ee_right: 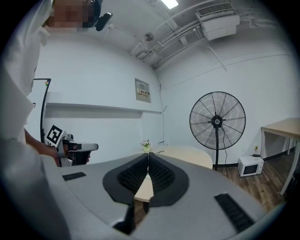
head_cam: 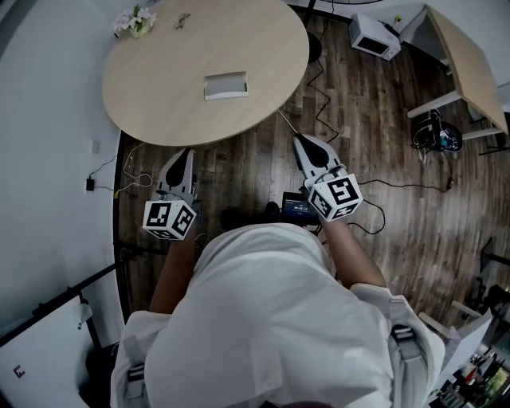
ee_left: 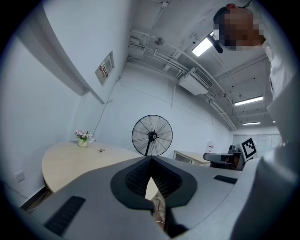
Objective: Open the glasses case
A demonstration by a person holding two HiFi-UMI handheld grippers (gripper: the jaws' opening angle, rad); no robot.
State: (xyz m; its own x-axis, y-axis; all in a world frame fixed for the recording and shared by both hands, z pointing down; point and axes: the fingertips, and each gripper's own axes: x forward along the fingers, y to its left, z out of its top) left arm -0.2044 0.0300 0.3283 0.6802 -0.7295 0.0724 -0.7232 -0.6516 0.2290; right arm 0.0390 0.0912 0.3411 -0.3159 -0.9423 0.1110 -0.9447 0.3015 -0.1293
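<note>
The glasses case, a pale rectangular box, lies shut near the middle of the round wooden table. Both grippers hang short of the table's near edge, over the wooden floor, pointing level toward it. My left gripper is shut with nothing between its tips. My right gripper is likewise shut and empty. Neither touches the case or the table. The case does not show in either gripper view; only the tabletop appears beyond the jaws.
A small vase of flowers and a pair of glasses sit at the table's far side. A standing fan, a microwave on the floor, a second table and floor cables lie to the right.
</note>
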